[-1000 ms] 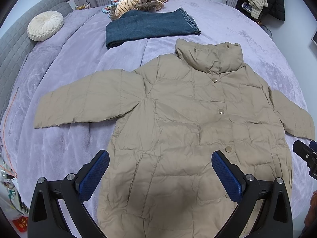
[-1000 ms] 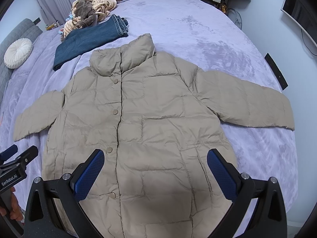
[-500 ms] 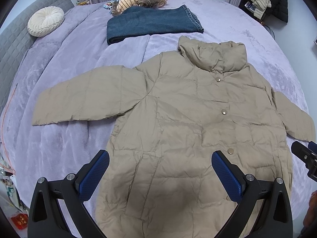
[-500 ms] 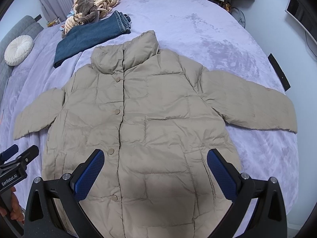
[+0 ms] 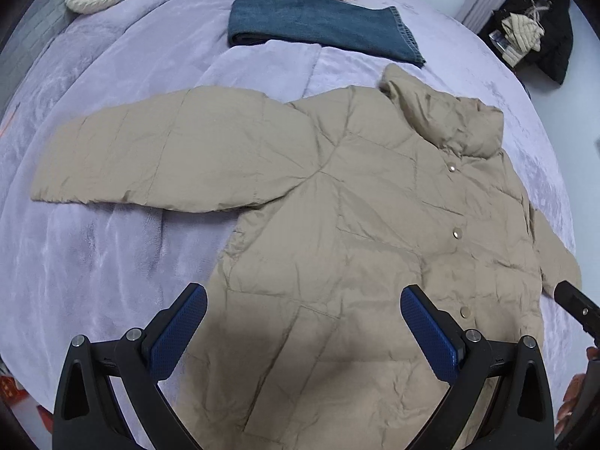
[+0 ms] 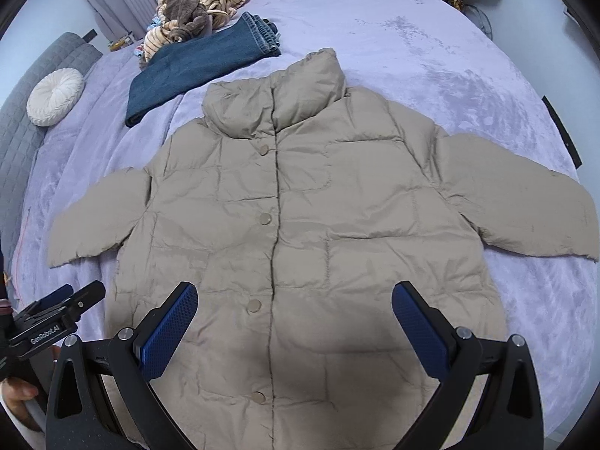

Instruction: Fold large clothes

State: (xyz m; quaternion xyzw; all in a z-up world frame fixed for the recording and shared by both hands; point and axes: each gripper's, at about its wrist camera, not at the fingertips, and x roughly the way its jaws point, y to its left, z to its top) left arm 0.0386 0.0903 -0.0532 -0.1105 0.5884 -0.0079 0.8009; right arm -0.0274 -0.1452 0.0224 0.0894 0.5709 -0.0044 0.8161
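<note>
Above the puffer jacket (image 6: 300,225), spread flat on the bed (image 6: 431,56) for folding, left gripper (image 5: 303,322) and right gripper (image 6: 294,318) hover wide open, empty.

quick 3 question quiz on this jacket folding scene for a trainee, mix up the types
1. True or false: the beige puffer jacket lies buttoned, front up, sleeves spread.
2. What lies just beyond the collar? A) folded jeans B) a towel C) a laptop
3. Fill in: the left gripper and right gripper are both ____.

Key: 1 true; 2 A; 3 open, holding nothing.
</note>
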